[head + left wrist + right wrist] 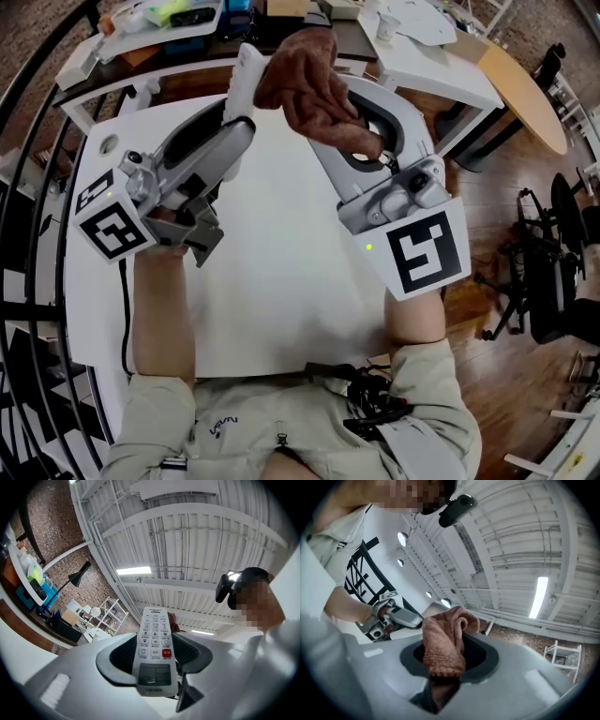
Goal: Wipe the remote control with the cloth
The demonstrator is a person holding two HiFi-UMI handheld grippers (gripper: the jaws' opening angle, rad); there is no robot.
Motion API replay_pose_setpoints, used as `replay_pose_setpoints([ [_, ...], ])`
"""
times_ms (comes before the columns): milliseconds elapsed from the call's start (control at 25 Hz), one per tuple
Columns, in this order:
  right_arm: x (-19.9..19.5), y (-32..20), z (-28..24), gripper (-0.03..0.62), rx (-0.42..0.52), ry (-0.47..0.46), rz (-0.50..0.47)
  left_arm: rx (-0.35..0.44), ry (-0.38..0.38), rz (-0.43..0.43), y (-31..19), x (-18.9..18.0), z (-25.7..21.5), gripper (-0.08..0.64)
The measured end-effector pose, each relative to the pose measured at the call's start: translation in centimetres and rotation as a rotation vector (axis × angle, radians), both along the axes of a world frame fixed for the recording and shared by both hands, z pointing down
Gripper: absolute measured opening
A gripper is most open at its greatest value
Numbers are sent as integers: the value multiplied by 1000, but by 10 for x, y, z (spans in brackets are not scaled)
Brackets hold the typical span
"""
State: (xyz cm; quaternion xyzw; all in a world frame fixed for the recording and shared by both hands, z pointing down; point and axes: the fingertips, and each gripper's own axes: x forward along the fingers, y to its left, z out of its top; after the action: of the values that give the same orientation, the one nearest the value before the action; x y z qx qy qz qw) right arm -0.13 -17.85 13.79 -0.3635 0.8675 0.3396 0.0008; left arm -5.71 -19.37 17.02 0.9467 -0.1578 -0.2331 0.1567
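Above a white worktop [281, 291], a person's bare forearms raise two hand-held tools, each with a black-and-white marker cube at its near end.

The left gripper [239, 122] has its jaws clamped on a white remote control [246, 75]. The remote's long axis follows the line of the jaws. It sticks out past them and up, away from the person.

The left gripper view alone shows its face. The small display end sits low between the jaws of the left gripper [154, 656]. The button rows and one red key of the remote control [154, 639] run away from the lens toward a ribbed ceiling.

The right gripper [367, 127] has its jaws set narrow on a reddish-brown cloth [305, 75]. The bundled fabric spills out above them.

In the head view the cloth meets the remote's right edge near its far end. From the left gripper view only a sliver of brown shows behind the remote.

The right gripper view shows the cloth [443, 644] filling the gap between the jaws of the right gripper [447, 660]. The left tool is beyond it.

A cluttered desk [178, 28] stands past the worktop's far edge.
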Motion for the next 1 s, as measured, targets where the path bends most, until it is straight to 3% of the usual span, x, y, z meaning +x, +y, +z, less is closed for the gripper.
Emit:
replay_pose_setpoints([
  [200,-10,-1,7,106,-15,3,-20,16,-8,-17,0,0,-1,244],
  [680,-31,-3,43,106,-188,90,-150,21,-40,-133,-11,-10,5,244],
  [1000,-33,-8,60,104,-319,110,-220,-8,-69,-162,-20,-11,17,244],
])
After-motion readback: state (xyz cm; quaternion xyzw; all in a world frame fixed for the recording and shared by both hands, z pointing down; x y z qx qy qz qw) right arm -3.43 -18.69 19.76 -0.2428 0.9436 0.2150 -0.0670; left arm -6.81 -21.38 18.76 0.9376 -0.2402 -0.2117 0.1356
